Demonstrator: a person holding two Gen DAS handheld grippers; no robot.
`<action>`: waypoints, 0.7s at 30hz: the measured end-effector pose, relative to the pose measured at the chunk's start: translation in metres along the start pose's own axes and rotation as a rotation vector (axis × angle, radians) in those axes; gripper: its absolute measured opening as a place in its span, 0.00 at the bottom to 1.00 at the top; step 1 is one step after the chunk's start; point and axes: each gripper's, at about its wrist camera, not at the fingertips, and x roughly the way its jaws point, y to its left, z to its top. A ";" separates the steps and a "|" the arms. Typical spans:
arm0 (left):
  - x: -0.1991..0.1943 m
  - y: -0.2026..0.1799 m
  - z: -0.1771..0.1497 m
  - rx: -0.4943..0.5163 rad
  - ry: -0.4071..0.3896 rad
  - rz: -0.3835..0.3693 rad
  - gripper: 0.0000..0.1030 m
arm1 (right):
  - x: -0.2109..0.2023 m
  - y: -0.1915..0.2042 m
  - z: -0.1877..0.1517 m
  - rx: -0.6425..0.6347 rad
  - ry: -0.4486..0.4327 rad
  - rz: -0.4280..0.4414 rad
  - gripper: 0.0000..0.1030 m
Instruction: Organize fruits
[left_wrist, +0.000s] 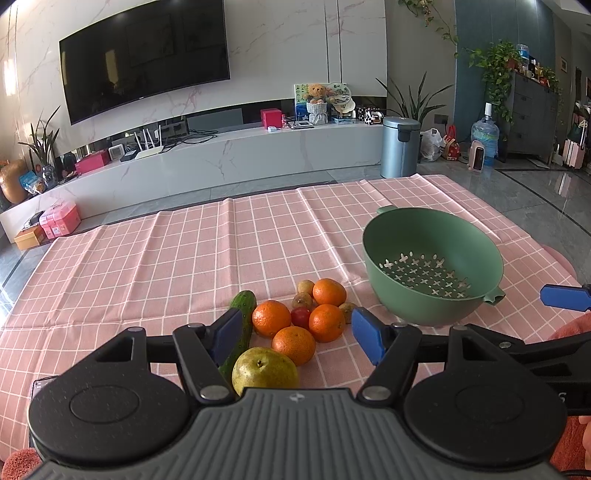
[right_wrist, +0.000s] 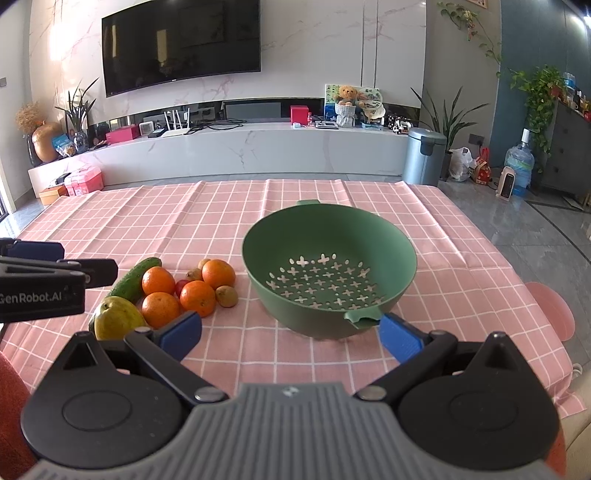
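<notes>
Nothing is yet sorted, as far as can be judged: the green colander is seen empty in both views, its perforated floor bare, and all the produce is still gathered in one cluster on the pink checked cloth of the worktop. In the left wrist view the cluster is found at 12 o'clock just ahead of the left gripper, with the colander at 2 o'clock, near but apart from the fruit. Four oranges are counted, packed around a small red fruit, with three small brown fruits at the far and right sides of the heap. A cucumber is laid along the cluster's 9 o'clock side, and a yellow-green pear is set nearest the camera, touching an orange. The left gripper's fingers are spread wide and nothing is held between them; the pear and the near oranges are framed in the gap. The right gripper is likewise held wide open and empty, with the colander at 12 o'clock and one fingertip just beside its near handle; whether it touches cannot be told. The whole task is judged to remain: every piece has still to be lifted and carried across, and the pear or a near orange looks the likeliest first pick.
</notes>
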 end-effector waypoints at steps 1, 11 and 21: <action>0.000 0.000 0.000 0.001 0.000 0.000 0.78 | 0.000 0.000 0.000 0.000 0.000 0.000 0.96; 0.000 0.000 0.000 0.001 0.000 0.000 0.78 | 0.003 -0.001 0.000 0.008 0.006 -0.003 0.96; 0.001 -0.001 -0.002 0.001 0.005 -0.004 0.78 | 0.005 -0.001 0.000 0.015 0.014 -0.008 0.96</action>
